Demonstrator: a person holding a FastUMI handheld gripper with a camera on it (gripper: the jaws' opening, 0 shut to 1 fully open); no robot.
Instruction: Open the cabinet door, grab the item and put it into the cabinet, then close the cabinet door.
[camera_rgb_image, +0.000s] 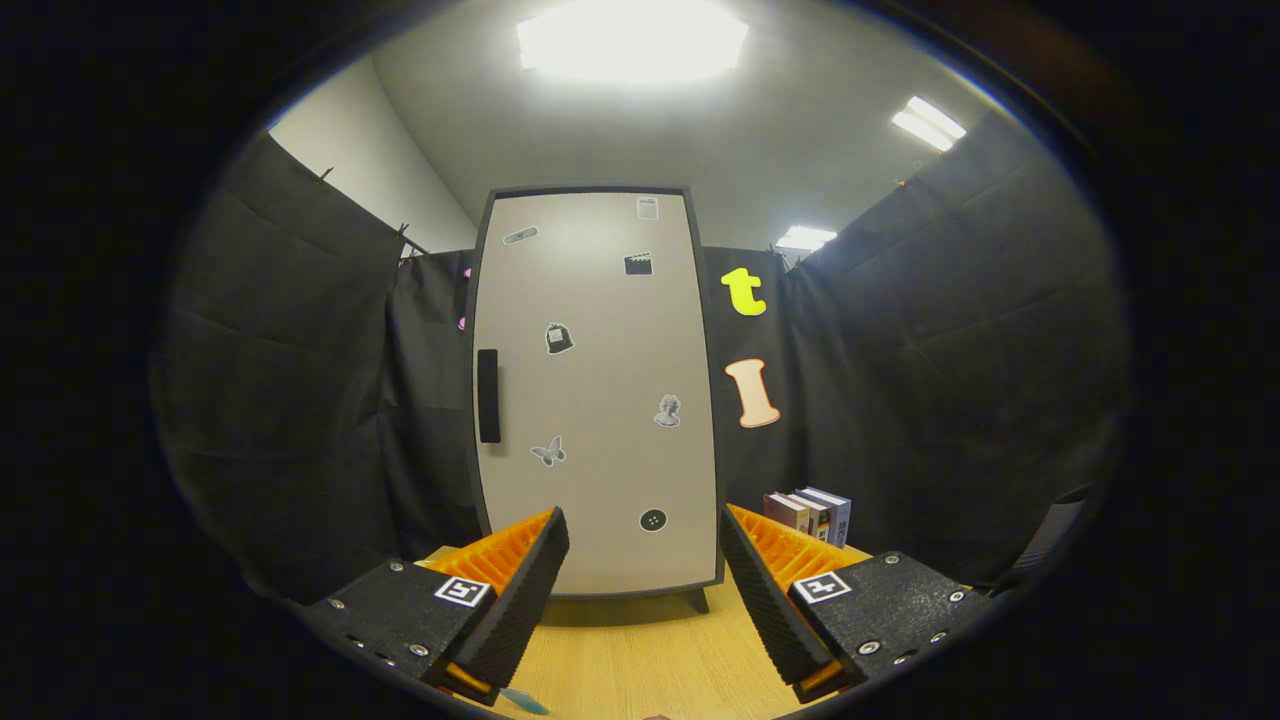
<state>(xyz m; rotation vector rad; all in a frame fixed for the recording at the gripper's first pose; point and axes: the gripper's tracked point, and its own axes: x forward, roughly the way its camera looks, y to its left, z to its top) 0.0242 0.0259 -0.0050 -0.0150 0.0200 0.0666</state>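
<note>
A tall light-grey cabinet (598, 390) stands upright on the wooden table (640, 650), straight ahead of my fingers. Its door is closed and carries several small stickers. A dark vertical handle (488, 396) sits on the door's left edge, about halfway up. My gripper (645, 540) is open, with the fingers wide apart and nothing between them. It hangs some way short of the cabinet, and the door's lower part shows in the gap between the fingers.
A few upright books (812, 512) stand on the table to the right of the cabinet, beyond my right finger. Black cloth walls close in on both sides and behind. A small pale blue object (524, 701) lies on the table close under my left finger.
</note>
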